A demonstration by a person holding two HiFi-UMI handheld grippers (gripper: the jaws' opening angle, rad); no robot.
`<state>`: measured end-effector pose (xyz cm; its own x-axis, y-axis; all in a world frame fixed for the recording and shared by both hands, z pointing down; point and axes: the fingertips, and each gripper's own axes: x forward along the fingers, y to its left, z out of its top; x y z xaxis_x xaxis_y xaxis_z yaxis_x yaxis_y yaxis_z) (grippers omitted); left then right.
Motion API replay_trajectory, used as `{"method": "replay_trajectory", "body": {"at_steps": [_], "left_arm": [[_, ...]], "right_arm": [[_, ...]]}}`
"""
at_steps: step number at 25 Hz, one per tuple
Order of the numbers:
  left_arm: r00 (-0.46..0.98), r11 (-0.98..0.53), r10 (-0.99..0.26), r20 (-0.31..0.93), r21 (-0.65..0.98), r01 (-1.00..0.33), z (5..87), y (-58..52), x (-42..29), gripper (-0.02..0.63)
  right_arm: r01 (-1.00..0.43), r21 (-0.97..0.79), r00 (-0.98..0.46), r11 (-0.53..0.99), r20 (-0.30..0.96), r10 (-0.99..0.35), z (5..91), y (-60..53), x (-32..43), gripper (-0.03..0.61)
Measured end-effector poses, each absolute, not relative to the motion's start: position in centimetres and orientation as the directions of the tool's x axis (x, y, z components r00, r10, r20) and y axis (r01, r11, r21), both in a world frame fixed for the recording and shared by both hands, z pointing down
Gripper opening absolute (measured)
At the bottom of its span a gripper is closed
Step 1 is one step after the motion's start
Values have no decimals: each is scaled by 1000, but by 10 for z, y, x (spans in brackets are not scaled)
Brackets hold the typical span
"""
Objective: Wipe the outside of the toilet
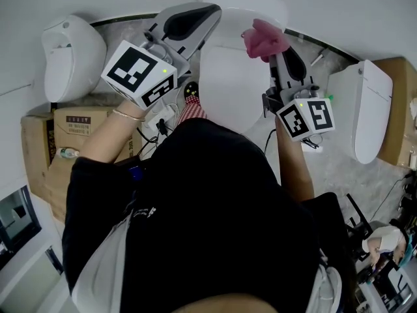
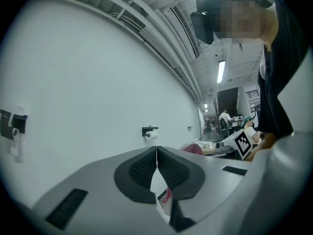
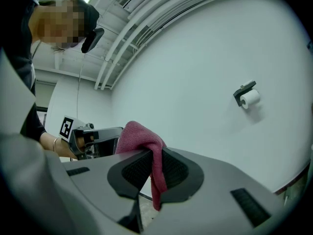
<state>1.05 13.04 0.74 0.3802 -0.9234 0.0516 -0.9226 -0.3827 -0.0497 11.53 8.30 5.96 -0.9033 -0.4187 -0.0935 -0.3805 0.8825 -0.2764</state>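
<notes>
The white toilet [image 1: 234, 77] stands straight ahead of me in the head view, lid down, its tank against the white wall. My right gripper [image 1: 272, 51] is shut on a pink cloth [image 1: 264, 39], held up over the toilet's right side; the cloth [image 3: 146, 143] bunches above the jaws and hangs down between them. My left gripper [image 1: 207, 13] is raised over the toilet's left side near the tank. Its jaws are shut with nothing between them, and it [image 2: 156, 153] points at the white wall.
A second white toilet [image 1: 68, 54] stands at the left beside cardboard boxes [image 1: 78, 122], a third [image 1: 365, 106] at the right. Cables [image 1: 159, 119] lie on the floor by the toilet's base. A toilet-paper holder [image 3: 248, 97] hangs on the wall. People sit at desks further back [image 2: 249, 129].
</notes>
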Motion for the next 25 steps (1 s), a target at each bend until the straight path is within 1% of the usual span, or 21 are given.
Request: {"method": "replay_trajectory", "body": {"at_steps": [6,11,15,25], "left_arm": [[387,-390,-919,77,-33,-920,20,135,8,11],[407,-410,-911,69,-30,-912,18,136,19,11],[413,-416,-908,76,-42,-908,18,137,21,11],[447,-449,-891,76,-11,-894,17,135,28,11]], "right_arm": [[-411,-287,-891,865,-76,-449,67,83,121,60],[-433,-288,-877,854,-82,-473,65,80,137,60],[-431,-281,-879,858,-84,-469,63,82,138,60],[-430,-277,-878,859,-93,-469,59,79,138,60]]}}
